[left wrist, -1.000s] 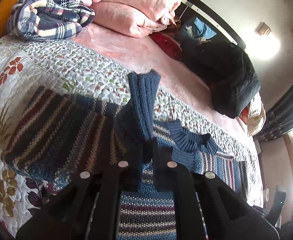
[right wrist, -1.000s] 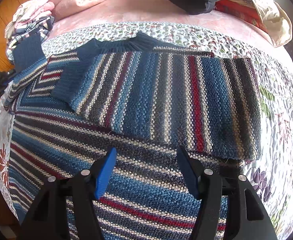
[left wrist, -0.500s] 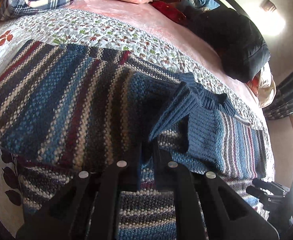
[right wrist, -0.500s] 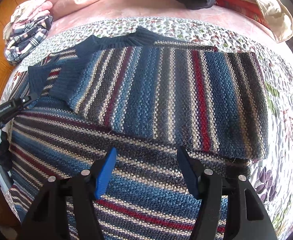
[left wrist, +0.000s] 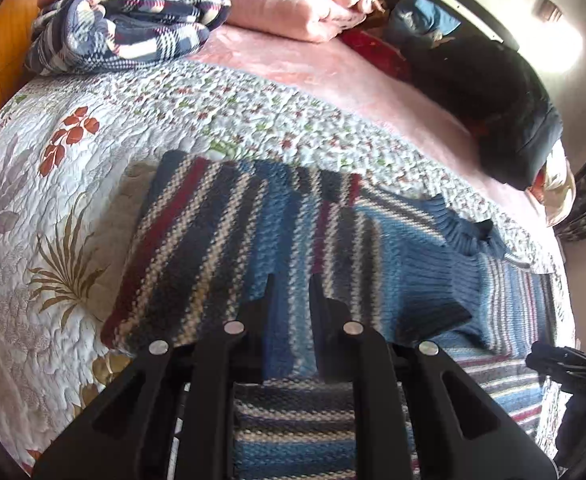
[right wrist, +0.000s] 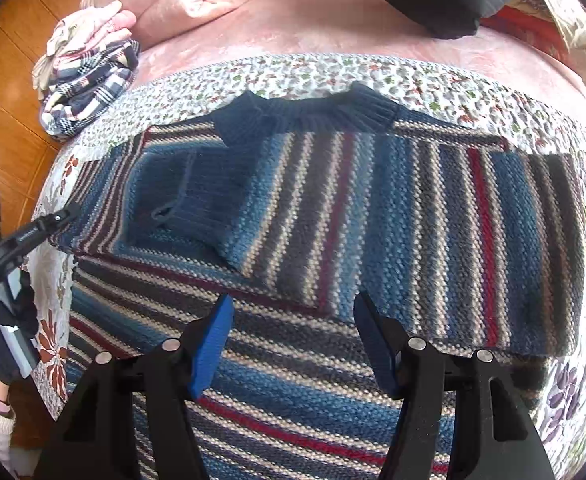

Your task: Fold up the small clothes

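Striped sweater point(right wrist: 373, 216) lies flat on the floral quilt point(left wrist: 53, 200), both sleeves folded in over the chest, navy cuffs point(right wrist: 189, 200) overlapping just below the collar. L gripper point(left wrist: 291, 288) hangs above the left sleeve, fingers slightly parted, holding nothing. R gripper point(right wrist: 293, 312) hovers over the body w/ blue pads point(right wrist: 213, 340) spread wide, empty.

Home bedroom: quilted bed point(left wrist: 141, 128), pillows point(left wrist: 293, 12).

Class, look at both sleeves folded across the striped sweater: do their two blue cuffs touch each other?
Touching. The right wrist view shows the left sleeve's cuff lying partly over the right sleeve's cuff, overlapped with no striped body showing between them.
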A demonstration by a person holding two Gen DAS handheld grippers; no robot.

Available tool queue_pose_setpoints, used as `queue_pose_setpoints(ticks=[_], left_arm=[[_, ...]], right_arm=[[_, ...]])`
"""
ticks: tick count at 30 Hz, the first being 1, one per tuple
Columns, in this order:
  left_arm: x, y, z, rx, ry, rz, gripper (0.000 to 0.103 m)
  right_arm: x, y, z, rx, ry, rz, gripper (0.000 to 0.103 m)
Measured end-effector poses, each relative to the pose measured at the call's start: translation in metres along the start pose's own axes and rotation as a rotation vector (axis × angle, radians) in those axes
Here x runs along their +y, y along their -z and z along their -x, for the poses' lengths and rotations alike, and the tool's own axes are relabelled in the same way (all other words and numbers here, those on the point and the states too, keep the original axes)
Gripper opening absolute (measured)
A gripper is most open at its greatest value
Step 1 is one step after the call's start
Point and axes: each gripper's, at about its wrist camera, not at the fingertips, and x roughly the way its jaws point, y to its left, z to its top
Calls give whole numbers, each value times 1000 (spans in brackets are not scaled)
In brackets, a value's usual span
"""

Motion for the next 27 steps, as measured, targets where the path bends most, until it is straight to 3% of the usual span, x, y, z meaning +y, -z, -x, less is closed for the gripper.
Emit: queue_pose_setpoints(ticks=[2,5,10,19,21,23,24,25,27], left_arm=[[7,7,-16,44,-15,-21,14],[8,13,-21,33,-28,-63,14],[18,6,-17,39,19,-10,14],[24,-2,44,-109,43,1,21],[26,-1,51,-116,33,-16,22],[25,-1,54,-117,23,-34,25],[25,-1,55,-116,21,-37,25],[25,-1,55,-113,20,-37,26],[25,-2,54,-112,20,-32,26]], right_arm=[[12,-8,-3,2,-8,15,63],[27,-21,-10,14,-32,25,63],[49,-43,-34,58,-80,4,63],[76,-73,-87,135,-186,-81,63],[83,-76,-92,132,-156,-68,62],[90,-79,-89,113,-134,-42,51],[92,-80,-88,106,-148,-30,33],[94,-80,-89,113,-166,-24,22],[97,-80,-86,106,-152,-4,17]])
